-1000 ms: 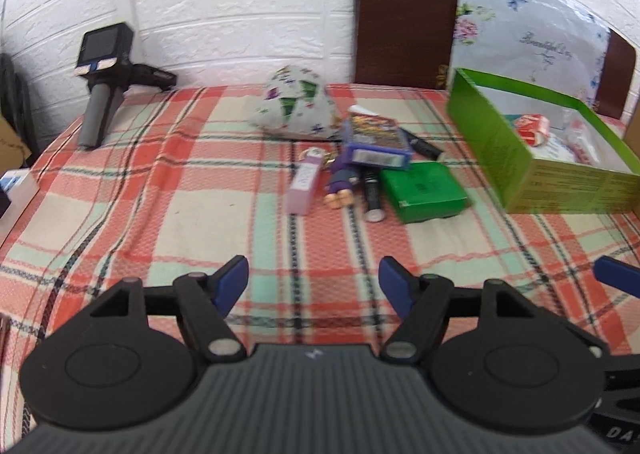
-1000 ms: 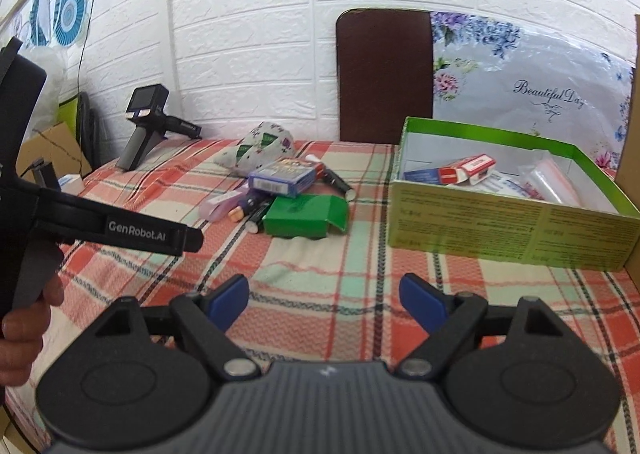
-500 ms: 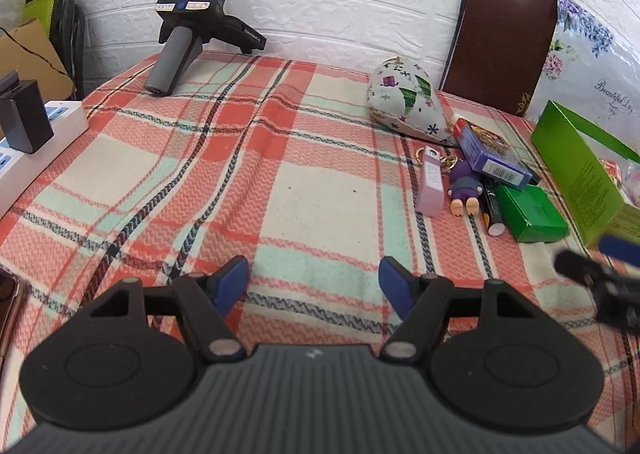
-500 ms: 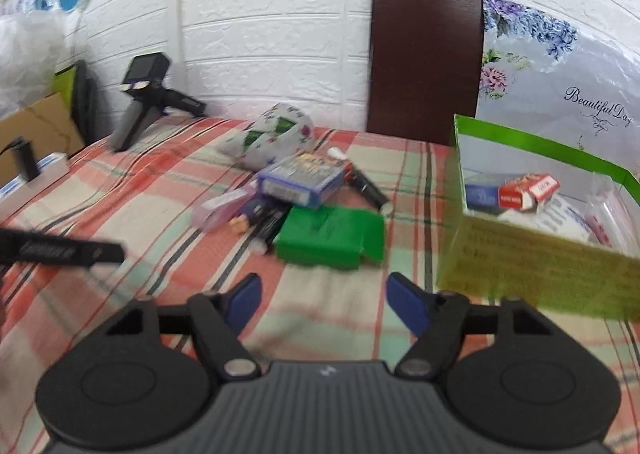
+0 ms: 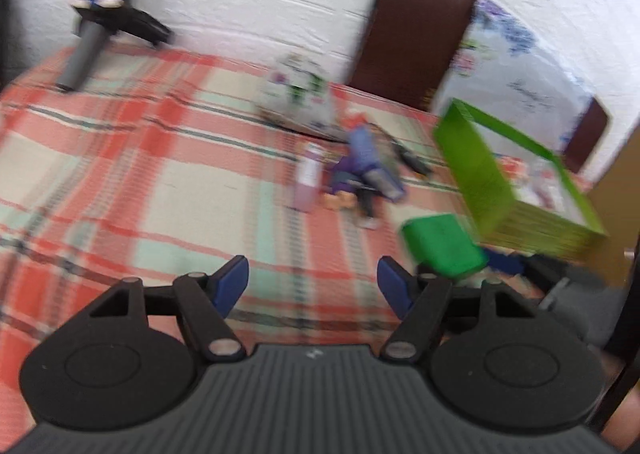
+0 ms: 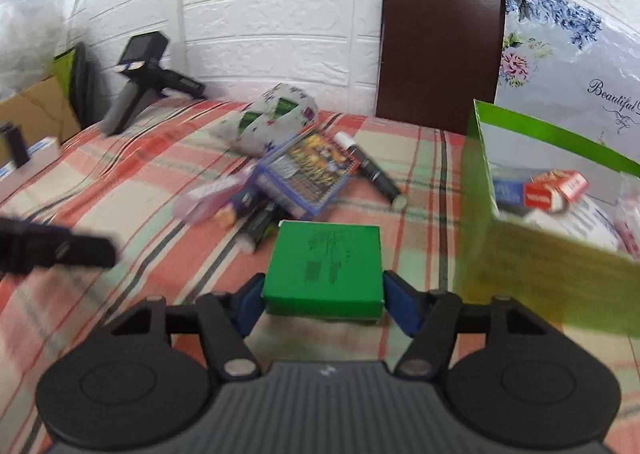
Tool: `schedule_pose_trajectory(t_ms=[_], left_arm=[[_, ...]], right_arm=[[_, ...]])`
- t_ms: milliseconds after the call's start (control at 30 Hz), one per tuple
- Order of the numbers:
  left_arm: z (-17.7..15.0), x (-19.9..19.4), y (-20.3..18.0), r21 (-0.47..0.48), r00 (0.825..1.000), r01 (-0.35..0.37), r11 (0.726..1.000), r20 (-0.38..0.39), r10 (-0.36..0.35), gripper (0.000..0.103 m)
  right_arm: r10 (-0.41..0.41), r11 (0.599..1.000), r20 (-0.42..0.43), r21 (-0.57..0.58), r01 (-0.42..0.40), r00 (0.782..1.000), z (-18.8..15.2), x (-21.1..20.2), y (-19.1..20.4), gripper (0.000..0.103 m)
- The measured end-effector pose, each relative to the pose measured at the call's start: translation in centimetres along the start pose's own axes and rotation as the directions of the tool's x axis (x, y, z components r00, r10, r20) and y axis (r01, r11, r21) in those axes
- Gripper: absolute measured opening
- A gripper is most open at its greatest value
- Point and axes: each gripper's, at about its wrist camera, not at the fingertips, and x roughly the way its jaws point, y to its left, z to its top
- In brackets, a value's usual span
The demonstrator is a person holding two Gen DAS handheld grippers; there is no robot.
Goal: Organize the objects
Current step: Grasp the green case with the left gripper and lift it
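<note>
A small green box [image 6: 325, 267] lies on the plaid cloth, right between the fingers of my right gripper [image 6: 323, 304]; the blue pads sit at its two sides, still wide apart. It also shows in the left wrist view [image 5: 442, 244]. Behind it lie a blue card box [image 6: 310, 170], a pink case [image 6: 208, 200], a purple figure [image 5: 346, 182], markers [image 6: 372, 170] and a patterned pouch [image 6: 276, 122]. The large green carton [image 6: 532, 210] holding packets stands at the right. My left gripper [image 5: 313, 288] is open and empty over the cloth.
A black handheld device [image 6: 140, 78] stands at the back left by the white brick wall. A brown chair back [image 6: 440, 50] rises behind the table. A cardboard box [image 6: 36, 110] sits at the far left. The left gripper's arm [image 6: 56, 250] crosses the right view.
My right gripper has moved forward until its fingers flank the green box. My left gripper has swung right, so the pile and carton are nearer its centre.
</note>
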Motion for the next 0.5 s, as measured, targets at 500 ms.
schedule_pose_trajectory(t_ms=[500], left_arm=[[-2.7,3.2,-7.1,0.086,0.983,0.076,0.993,-0.171,-0.061,0.056]], right_arm=[[0.123,0.992,-0.002,0.001,-0.123,0.992,-3.1,-2.9,-0.6,0.073]])
